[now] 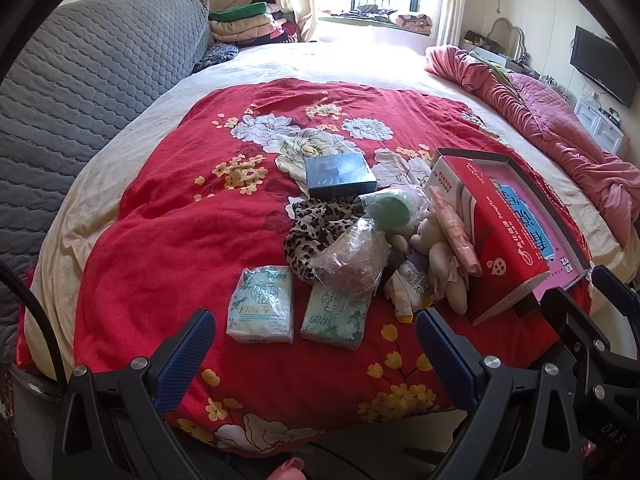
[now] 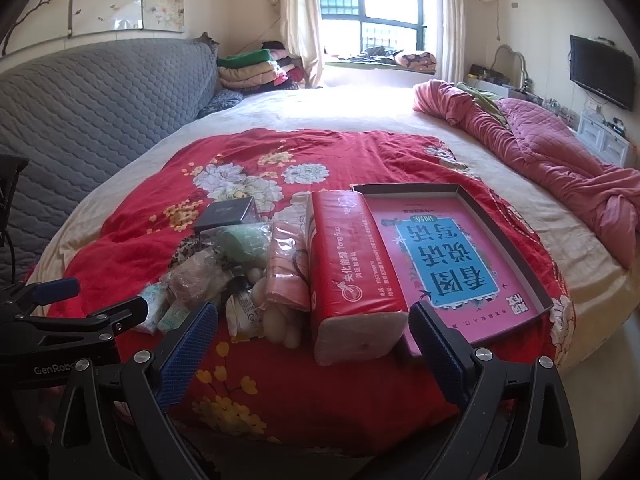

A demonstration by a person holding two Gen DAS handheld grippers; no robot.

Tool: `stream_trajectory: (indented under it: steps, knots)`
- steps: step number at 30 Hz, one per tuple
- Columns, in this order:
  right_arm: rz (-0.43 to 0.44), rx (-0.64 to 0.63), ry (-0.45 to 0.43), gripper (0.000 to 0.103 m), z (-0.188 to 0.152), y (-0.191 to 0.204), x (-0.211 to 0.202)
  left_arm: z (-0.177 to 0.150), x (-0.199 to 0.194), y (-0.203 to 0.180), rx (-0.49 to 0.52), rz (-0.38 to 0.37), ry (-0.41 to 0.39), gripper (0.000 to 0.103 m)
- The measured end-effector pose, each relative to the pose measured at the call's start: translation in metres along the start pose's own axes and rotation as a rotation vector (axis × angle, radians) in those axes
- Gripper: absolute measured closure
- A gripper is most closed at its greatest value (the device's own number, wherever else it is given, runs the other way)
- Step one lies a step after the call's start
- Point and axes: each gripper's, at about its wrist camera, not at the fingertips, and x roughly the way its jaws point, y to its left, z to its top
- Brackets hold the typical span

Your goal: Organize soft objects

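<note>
A pile lies on the red floral quilt (image 1: 168, 240): two green tissue packs (image 1: 261, 305) (image 1: 336, 316), a leopard-print scarf (image 1: 316, 228), a crinkled clear bag (image 1: 352, 260), a green round thing in plastic (image 1: 390, 208), a cream plush toy (image 1: 436, 256), a pink folded cloth (image 1: 456, 232) and a large red tissue pack (image 1: 504, 240). My left gripper (image 1: 316, 348) is open and empty just in front of the green packs. My right gripper (image 2: 314, 344) is open, its jaws on either side of the red tissue pack's (image 2: 352, 268) near end.
An open box lid with a pink and blue print (image 2: 452, 264) lies right of the red pack. A dark blue box (image 1: 340, 176) sits behind the pile. A pink blanket (image 1: 560, 128) is bunched at the right. A grey quilted headboard (image 1: 80, 92) stands at the left.
</note>
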Motion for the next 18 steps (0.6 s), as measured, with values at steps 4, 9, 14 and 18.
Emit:
stream_trajectory:
  steps: [4,9,14,18]
  knots:
    - [-0.004,-0.001,0.0,0.006,-0.0002,0.0003,-0.0002,0.0001,0.0,0.0,0.0,-0.001,-0.001,0.002]
    - [-0.006,0.0,-0.001,0.006,-0.0011,0.0,-0.0013,0.0004,-0.0003,0.0006,-0.001,0.002,0.0,0.002]
    - [-0.005,-0.007,0.004,0.006,-0.0009,0.0009,-0.0017,0.0002,-0.0007,0.0013,-0.001,-0.002,0.0,0.002]
    - [-0.009,-0.01,0.0,0.006,-0.0006,0.0025,-0.001,0.0008,-0.0007,0.0018,-0.004,0.0,0.002,0.002]
